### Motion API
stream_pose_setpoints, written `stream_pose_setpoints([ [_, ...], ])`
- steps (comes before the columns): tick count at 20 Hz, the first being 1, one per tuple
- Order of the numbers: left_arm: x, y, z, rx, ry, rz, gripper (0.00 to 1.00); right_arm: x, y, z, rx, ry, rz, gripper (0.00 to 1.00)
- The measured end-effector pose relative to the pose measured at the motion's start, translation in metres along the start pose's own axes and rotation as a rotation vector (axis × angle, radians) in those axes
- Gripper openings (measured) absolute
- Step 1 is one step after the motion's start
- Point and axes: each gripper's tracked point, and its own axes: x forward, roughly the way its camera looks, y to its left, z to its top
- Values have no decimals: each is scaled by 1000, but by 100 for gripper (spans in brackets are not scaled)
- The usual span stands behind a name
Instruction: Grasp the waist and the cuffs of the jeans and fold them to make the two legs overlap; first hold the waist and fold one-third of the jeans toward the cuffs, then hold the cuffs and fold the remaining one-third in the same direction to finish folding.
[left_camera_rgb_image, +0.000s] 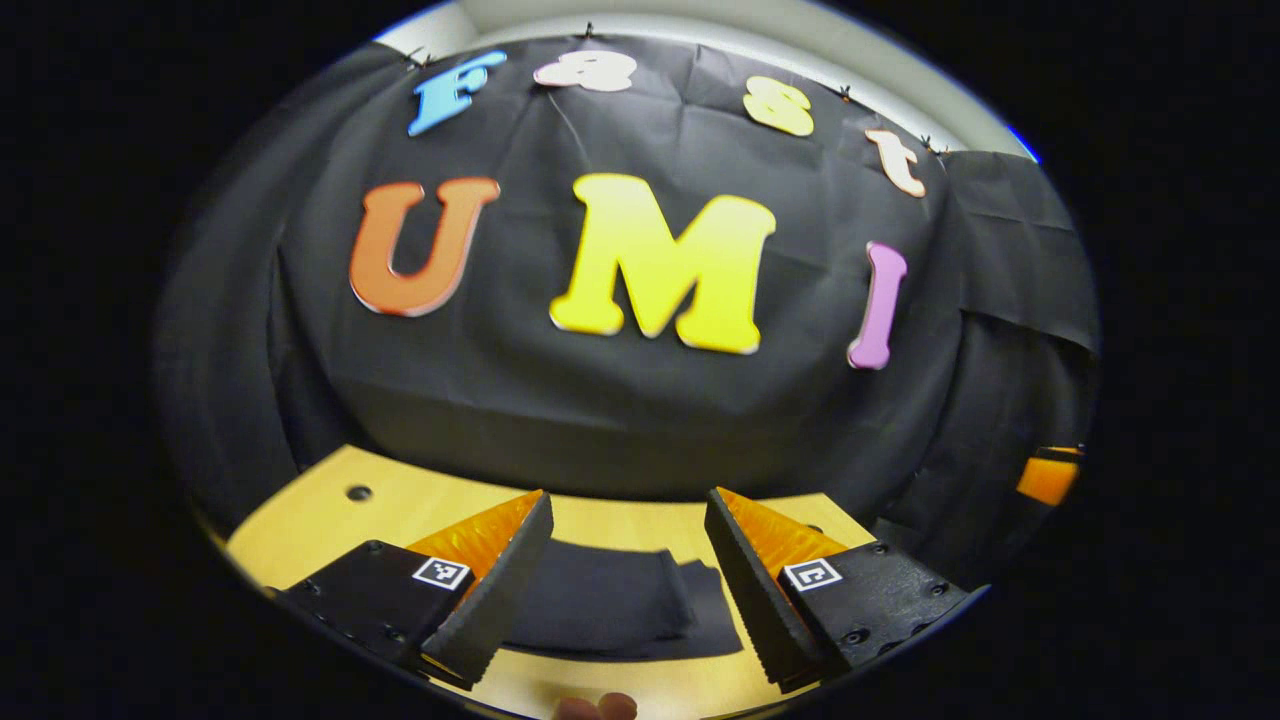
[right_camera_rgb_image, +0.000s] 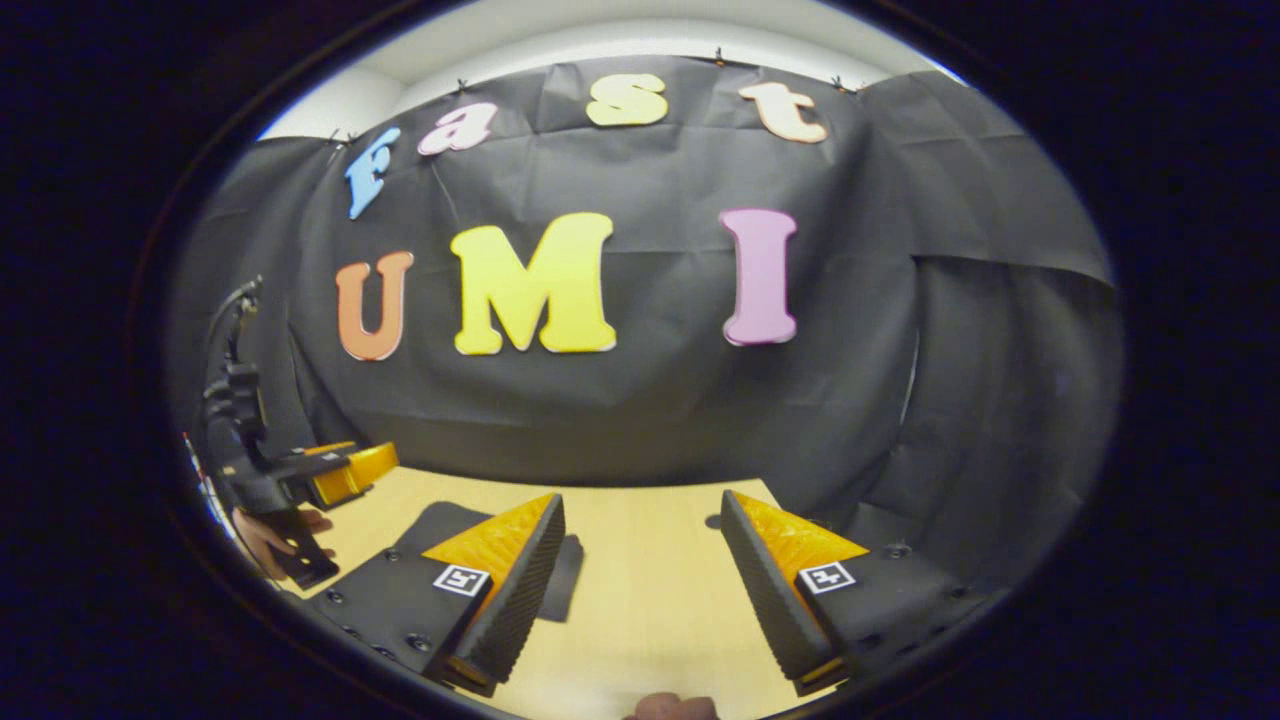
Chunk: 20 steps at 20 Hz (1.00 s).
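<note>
The jeans (left_camera_rgb_image: 610, 598) lie on the wooden table (left_camera_rgb_image: 330, 520) as a dark, flat, folded bundle. In the left gripper view they sit just beyond and between my fingers. My left gripper (left_camera_rgb_image: 628, 500) is open above the table and holds nothing. In the right gripper view a part of the jeans (right_camera_rgb_image: 440, 522) shows behind my left-hand finger. My right gripper (right_camera_rgb_image: 642, 500) is open too, over bare table (right_camera_rgb_image: 650, 570) to the right of the jeans. The left gripper (right_camera_rgb_image: 345, 472) hangs farther off at the left, held by a hand (right_camera_rgb_image: 262, 540).
The black cloth wall (left_camera_rgb_image: 620, 420) closes the table's far side and wraps round to the right. A small round hole (left_camera_rgb_image: 358, 493) sits in the tabletop at the far left. An orange part of the right gripper (left_camera_rgb_image: 1046, 478) shows at the right edge.
</note>
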Motion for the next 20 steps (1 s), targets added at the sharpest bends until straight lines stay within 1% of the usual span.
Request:
stream_pose_setpoints([
  [1, -10, 12, 20, 23, -35, 17, 98, 4, 13, 11, -3, -28, 9, 94],
  [2, -18, 23, 39, 54, -71, 35, 98, 6, 26, 20, -7, -56, 19, 99],
  [3, -32, 32, 60, 82, -100, 56, 98, 6, 41, 31, -11, -88, 32, 96],
  [4, -45, 40, 73, 103, -122, 72, 98, 4, 53, 40, -20, -122, 36, 96],
  [5, -58, 45, 77, 117, -134, 86, 98, 1, 64, 46, -28, -154, 36, 99],
  [6, -69, 48, 80, 124, -141, 96, 98, -3, 78, 49, -32, -178, 46, 93],
  [7, -81, 49, 79, 119, -138, 104, 93, -7, 90, 49, -35, -190, 50, 96],
  [8, -92, 49, 73, 96, -120, 107, 98, -12, 97, 45, -34, -195, 52, 93],
  [11, -123, 49, 64, 59, -119, 118, 98, -32, 115, 30, -11, -181, 51, 94],
  [12, -130, 50, 58, 66, -114, 126, 98, -38, 116, 25, -8, -182, 46, 96],
  [13, -139, 54, 53, 79, -110, 142, 98, -43, 118, 22, -11, -185, 40, 93],
  [16, -150, 64, 44, 72, -99, 176, 98, -49, 121, 9, -37, -175, 29, 93],
  [20, -154, 68, 44, 59, -106, 182, 98, -54, 116, 13, -39, -185, 8, 93],
])
